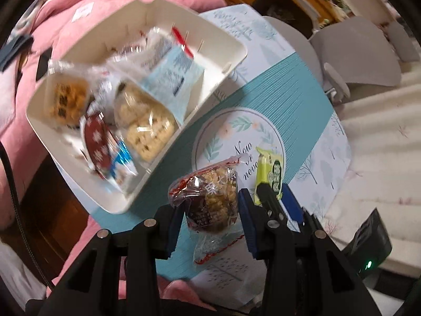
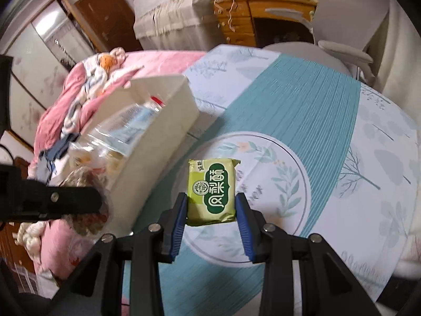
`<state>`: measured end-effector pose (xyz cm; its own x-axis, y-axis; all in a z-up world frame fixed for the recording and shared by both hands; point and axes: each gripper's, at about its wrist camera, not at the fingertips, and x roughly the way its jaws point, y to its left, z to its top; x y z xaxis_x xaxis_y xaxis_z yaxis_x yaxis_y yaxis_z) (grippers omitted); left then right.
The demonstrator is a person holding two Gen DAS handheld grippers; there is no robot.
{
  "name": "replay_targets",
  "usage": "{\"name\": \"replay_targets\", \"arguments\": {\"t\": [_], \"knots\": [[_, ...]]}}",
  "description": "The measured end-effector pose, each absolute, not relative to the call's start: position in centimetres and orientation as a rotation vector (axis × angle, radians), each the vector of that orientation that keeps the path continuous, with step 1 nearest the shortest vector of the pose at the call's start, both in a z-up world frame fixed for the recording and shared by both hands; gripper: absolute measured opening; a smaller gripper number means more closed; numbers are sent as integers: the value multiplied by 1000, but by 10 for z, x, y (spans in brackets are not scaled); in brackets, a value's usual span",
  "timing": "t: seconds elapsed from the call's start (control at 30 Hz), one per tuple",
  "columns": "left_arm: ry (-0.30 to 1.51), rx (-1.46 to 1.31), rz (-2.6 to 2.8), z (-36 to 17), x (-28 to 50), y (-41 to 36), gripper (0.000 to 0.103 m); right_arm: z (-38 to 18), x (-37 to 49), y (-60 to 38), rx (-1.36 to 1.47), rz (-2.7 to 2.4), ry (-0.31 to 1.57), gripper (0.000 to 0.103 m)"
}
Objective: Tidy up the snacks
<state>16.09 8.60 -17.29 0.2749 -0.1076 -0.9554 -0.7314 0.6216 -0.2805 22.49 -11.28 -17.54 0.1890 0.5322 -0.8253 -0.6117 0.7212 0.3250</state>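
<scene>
Pink bedding [image 2: 86,97] filled the left of the room, and a round table under a teal and white cloth [image 2: 302,105] sat beside it, with a pale chair [image 2: 342,52] at its far edge. We had our left gripper [image 1: 210,210] clenched on a clear red-trimmed snack packet [image 1: 210,200], lifted above the cloth near the table's near edge. We had our right gripper [image 2: 211,205] clamped on a green cake packet [image 2: 211,192], one blue pad against each side, held above the printed circle [image 2: 289,184] in the middle of the cloth. From the left wrist view that green packet [image 1: 271,173] showed just to the right of the snack packet, with the right gripper's fingers [image 1: 292,205] close beside our left one.

A white box [image 1: 221,42] stood on the far left part of the table, its near corner close to the left edge. Its front half was crowded with wrapped snacks: puffed rice cakes [image 1: 147,123], a dark red packet [image 1: 97,139], a blue pouch [image 1: 168,76]. Between the box wall and the two held packets lay an open strip of teal cloth, and right of the circle the cloth ran bare out to the table's rim.
</scene>
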Motion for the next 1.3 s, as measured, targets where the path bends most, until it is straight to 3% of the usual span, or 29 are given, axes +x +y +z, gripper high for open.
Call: {"name": "replay_targets", "arguments": {"t": [0.37,0.83,0.9,0.97,1.0,1.3], "knots": [[1255,-644,329,-127,118,132,39,-145,148,-79,56,620,1065,37],[1284,-342,232,-150,86,189,41,-151,76,-8,195,578,1012,37],[1266,-300,248,-152,79,189,50,-157,75,-5,183,570,1047,41],[1250,-263,268,-151,70,188,80,-165,75,-5,164,550,1109,51],[1243,-253,276,-149,66,187,81,-167,75,-7,157,537,1130,57],[1203,-273,216,-146,32,146,82,-159,50,-59,94,454,1166,75]]}}
